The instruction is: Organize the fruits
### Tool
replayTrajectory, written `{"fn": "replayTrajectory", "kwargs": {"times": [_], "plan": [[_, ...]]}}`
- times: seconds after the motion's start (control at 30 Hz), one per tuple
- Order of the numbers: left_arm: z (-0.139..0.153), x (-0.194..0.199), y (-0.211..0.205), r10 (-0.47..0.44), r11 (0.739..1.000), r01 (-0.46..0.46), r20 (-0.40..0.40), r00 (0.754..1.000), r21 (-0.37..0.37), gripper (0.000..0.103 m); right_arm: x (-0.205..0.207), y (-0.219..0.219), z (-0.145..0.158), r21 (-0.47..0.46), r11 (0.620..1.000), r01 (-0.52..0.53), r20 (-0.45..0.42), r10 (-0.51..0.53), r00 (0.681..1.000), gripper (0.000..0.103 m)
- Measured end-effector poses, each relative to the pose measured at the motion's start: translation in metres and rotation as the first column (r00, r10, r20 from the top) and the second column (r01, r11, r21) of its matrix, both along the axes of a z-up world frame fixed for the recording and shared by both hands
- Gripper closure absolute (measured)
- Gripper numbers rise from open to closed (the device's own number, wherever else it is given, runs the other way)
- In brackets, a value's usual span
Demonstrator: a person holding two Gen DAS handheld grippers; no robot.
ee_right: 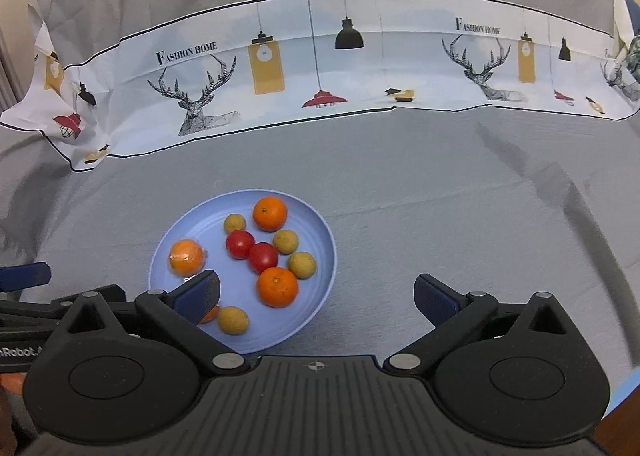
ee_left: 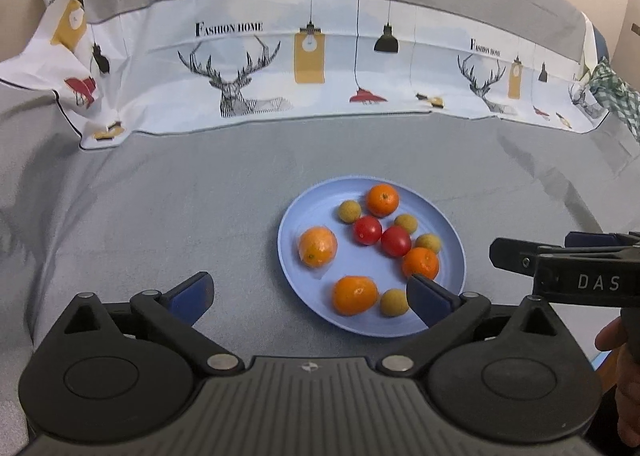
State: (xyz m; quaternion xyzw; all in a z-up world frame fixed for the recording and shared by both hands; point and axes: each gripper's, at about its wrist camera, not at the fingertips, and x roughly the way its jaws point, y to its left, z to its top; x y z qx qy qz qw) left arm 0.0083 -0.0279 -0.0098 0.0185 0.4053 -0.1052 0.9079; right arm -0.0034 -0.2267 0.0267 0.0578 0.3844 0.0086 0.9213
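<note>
**All fruit on the plate, both grippers empty**

Left wrist view: the left gripper (ee_left: 310, 298) is spread wide and holds nothing, its right finger over the near rim of the blue plate (ee_left: 298, 224). The plate sits on the grey cloth (ee_left: 160, 196) and carries four oranges (ee_left: 383, 199), one in clear wrap (ee_left: 318, 246), two tomatoes (ee_left: 367, 230) and five small brown fruits (ee_left: 349, 211). No fruit lies loose on the cloth.

Right wrist view: the right gripper (ee_right: 316, 298) is also spread and empty, its left finger over the plate's near left edge (ee_right: 168, 252). The kinds sit mixed together, so gathering looks done; any sorting by kind is left.
</note>
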Motion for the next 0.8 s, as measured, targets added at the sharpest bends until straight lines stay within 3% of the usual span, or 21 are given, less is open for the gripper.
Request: {"fn": "replayTrajectory", "kwargs": {"times": [0.33, 0.8], "plan": [[-0.013, 0.009, -0.006, -0.006, 1.0, 0.007, -0.087, 0.996, 0.011, 0.001, 0.007, 0.0, -0.005, 0.006, 1.0, 0.005, -0.031, -0.005, 1.0, 0.001], [-0.015, 0.01, -0.008, -0.001, 1.0, 0.003, -0.089, 0.996, 0.029, 0.001, 0.007, 0.004, -0.007, -0.007, 1.0, -0.019, -0.037, 0.018, 0.999, 0.001]]}}
